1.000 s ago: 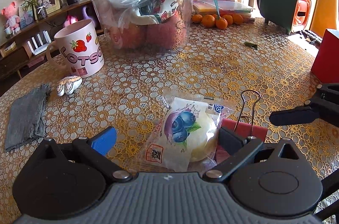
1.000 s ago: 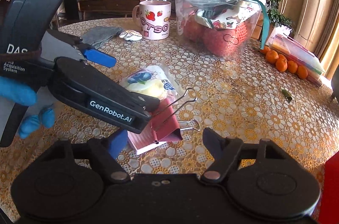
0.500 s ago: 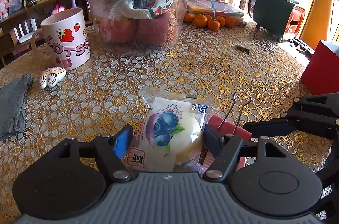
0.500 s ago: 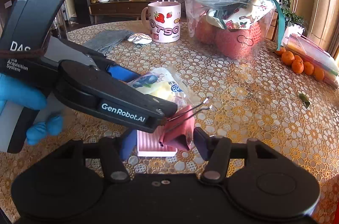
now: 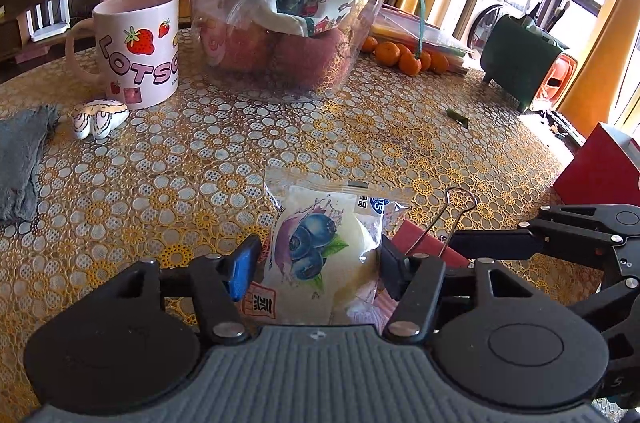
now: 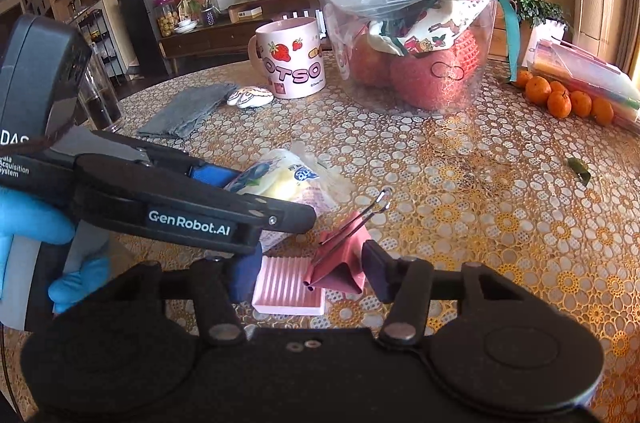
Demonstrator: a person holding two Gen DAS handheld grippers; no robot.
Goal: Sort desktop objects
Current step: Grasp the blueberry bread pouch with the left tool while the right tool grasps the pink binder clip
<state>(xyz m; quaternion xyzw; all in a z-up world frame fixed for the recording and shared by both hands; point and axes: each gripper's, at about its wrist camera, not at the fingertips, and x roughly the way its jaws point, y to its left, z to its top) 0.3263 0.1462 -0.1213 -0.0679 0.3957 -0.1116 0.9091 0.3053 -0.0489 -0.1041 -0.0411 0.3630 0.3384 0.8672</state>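
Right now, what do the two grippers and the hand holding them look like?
Both are black scissor-linkage units. The left gripper has one blue pad, one black, a ribbed grey body and white GenRobot.AI lettering on its side. The right gripper matches, with a plain black body. The left hand wears a blue glove.

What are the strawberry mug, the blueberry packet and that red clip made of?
Strawberry mug: probably glazed ceramic, glossy and thick-walled. Blueberry packet: thin shiny plastic film, crinkled with a clear sealed edge. Red clip: looks like painted sheet metal, folded, with bare wire handles.
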